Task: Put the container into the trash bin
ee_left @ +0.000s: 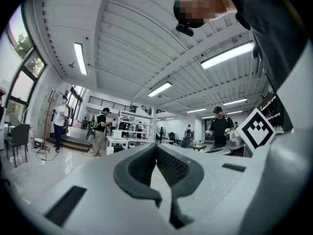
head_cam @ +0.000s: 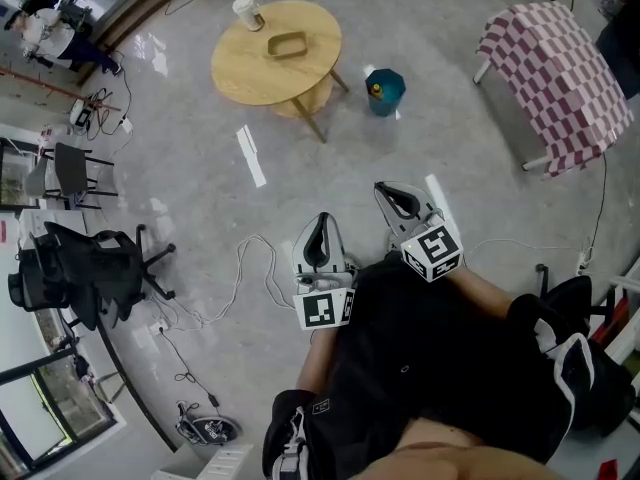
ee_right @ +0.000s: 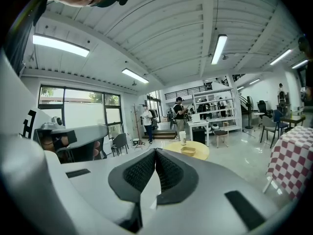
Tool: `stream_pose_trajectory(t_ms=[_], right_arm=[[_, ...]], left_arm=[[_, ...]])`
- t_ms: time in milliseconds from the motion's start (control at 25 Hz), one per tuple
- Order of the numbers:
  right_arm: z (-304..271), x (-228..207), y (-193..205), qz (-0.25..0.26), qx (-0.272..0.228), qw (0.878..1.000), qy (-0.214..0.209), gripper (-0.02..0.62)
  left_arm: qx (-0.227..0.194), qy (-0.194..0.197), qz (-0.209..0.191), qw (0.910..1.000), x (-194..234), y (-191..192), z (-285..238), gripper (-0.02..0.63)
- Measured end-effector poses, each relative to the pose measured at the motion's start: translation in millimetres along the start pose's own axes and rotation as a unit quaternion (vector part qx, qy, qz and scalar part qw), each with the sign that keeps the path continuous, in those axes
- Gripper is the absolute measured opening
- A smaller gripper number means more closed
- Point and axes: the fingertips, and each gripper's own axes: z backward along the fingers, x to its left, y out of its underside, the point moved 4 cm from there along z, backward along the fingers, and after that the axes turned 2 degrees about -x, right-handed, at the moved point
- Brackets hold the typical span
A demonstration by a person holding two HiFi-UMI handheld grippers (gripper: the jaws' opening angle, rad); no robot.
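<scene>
One container (head_cam: 287, 44) on table (head_cam: 248, 76), grey floor (head_cam: 450, 118)

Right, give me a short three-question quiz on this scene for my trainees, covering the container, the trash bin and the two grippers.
1. Fill in: in the head view, the trash bin stands on the floor to the ___ of the round table.
2. Where does the container lie? A on the round table; B on the floor; C in the trash bin.
3. True or false: the left gripper and the right gripper are both shut and empty.
Key: 1 right; 2 A; 3 true.
</scene>
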Motion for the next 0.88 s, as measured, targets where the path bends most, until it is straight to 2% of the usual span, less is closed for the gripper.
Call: stream_pose_trajectory(t_ms=[560, 880], right_arm=[[20, -51, 5, 0.01, -0.004, 1.0, -0.026, 0.026], [-3, -85, 18, 0.006, 0.016, 0.999, -0.029, 0.026]], left_arm=[[0.004, -0.023, -0.013, 0.9996, -45, 11, -30, 0.011], [0.027, -0.029, -0.003, 0.9992, -43, 29, -64, 0.011]])
